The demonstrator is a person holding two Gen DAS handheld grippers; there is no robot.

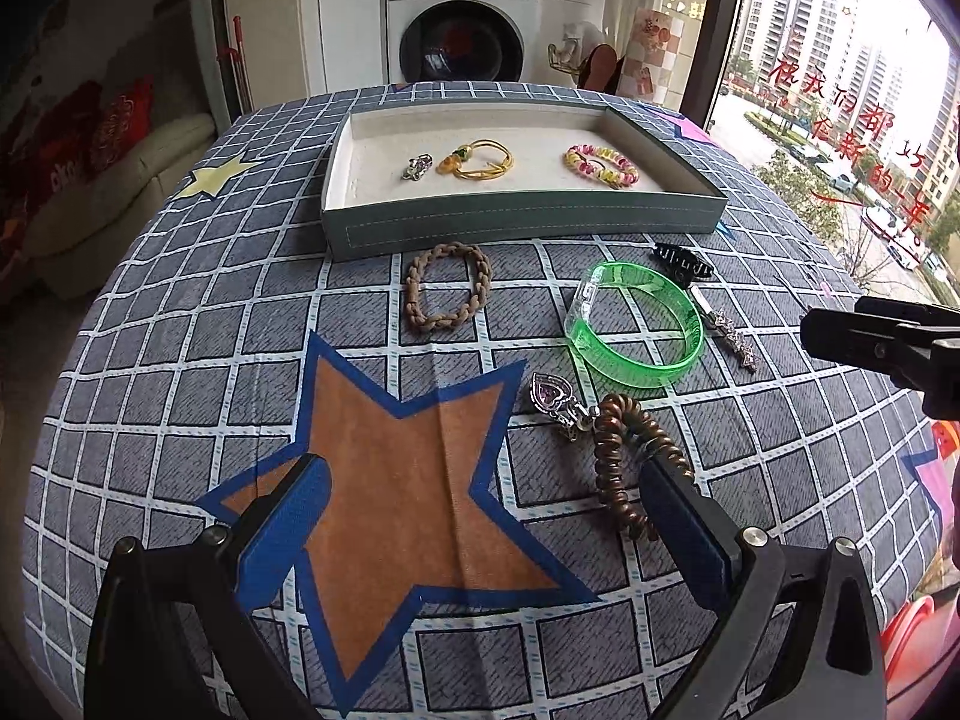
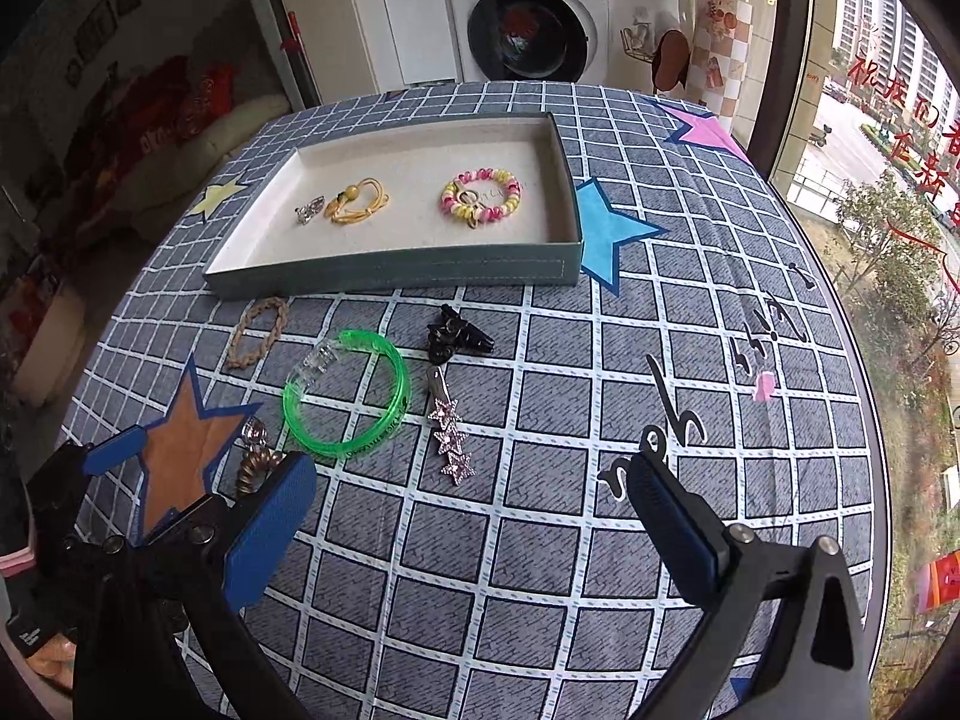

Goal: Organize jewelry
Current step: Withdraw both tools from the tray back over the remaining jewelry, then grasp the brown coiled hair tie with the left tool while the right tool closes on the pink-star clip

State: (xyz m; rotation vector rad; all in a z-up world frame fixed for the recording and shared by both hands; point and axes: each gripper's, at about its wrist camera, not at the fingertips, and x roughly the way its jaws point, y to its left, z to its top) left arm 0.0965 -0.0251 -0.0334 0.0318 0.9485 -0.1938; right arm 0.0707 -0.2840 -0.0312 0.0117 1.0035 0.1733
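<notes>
A grey-green tray [image 1: 522, 222] [image 2: 390, 276] with a cream lining holds a silver charm [image 1: 417, 166], a yellow cord bracelet [image 1: 480, 159] and a pink-yellow beaded bracelet [image 1: 602, 165]. On the cloth in front lie a tan braided bracelet [image 1: 447, 287], a green bangle [image 1: 636, 324] [image 2: 345, 393], a black claw clip [image 2: 456, 333], a star hair clip [image 2: 450, 432], a heart pendant [image 1: 552, 393] and a brown spiral hair tie [image 1: 624, 462]. My left gripper [image 1: 486, 480] is open, its right finger beside the spiral tie. My right gripper [image 2: 474, 492] is open and empty, just short of the star clip.
The table wears a grey checked cloth [image 2: 600, 360] with star prints. A washing machine [image 1: 462, 24] stands behind the table and a large window [image 2: 888, 180] is at the right. My left gripper's fingers [image 2: 114, 450] show at the right wrist view's left edge.
</notes>
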